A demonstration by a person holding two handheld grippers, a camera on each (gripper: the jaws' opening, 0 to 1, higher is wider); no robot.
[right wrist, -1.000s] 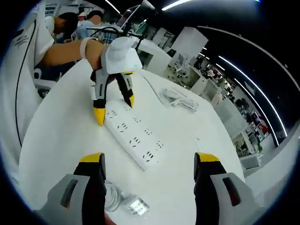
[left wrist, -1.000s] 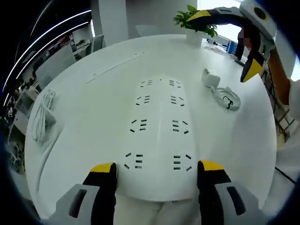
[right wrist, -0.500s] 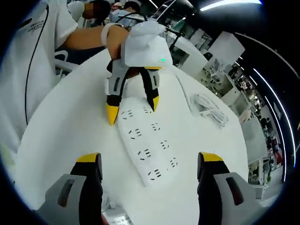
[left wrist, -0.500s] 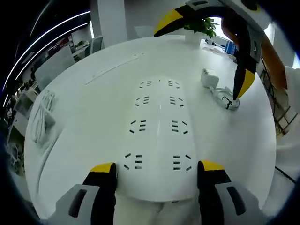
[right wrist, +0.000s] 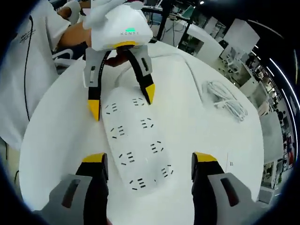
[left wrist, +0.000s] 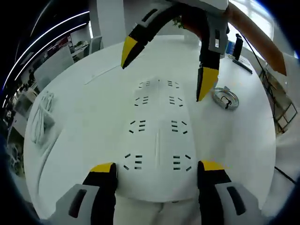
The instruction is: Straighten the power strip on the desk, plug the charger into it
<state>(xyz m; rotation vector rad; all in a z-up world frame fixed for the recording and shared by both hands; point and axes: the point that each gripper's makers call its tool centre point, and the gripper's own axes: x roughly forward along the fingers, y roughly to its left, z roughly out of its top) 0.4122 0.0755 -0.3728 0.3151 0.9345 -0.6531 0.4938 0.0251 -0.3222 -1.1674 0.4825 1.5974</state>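
The white power strip [left wrist: 158,136] lies flat on the round white table, its rows of sockets facing up. My left gripper [left wrist: 157,168] is open, one jaw on each side of the strip's near end. My right gripper [left wrist: 166,68] reaches in from above, open, over the strip's far end. In the right gripper view the strip [right wrist: 136,140] runs between my right gripper [right wrist: 150,158] and the left gripper [right wrist: 122,102], both open and astride it. A coiled white cable [left wrist: 226,97] lies right of the strip. The charger block is hidden behind a right finger [left wrist: 206,82].
A bundle of white cord [left wrist: 41,117] rests near the table's left edge and shows again [right wrist: 225,99] in the right gripper view. A person in a white shirt [right wrist: 28,70] stands at the table. A dark flat object [left wrist: 243,65] lies far right.
My right gripper has swung from above the charger and coiled cable to over the strip's far end. The left gripper and the strip have stayed put.
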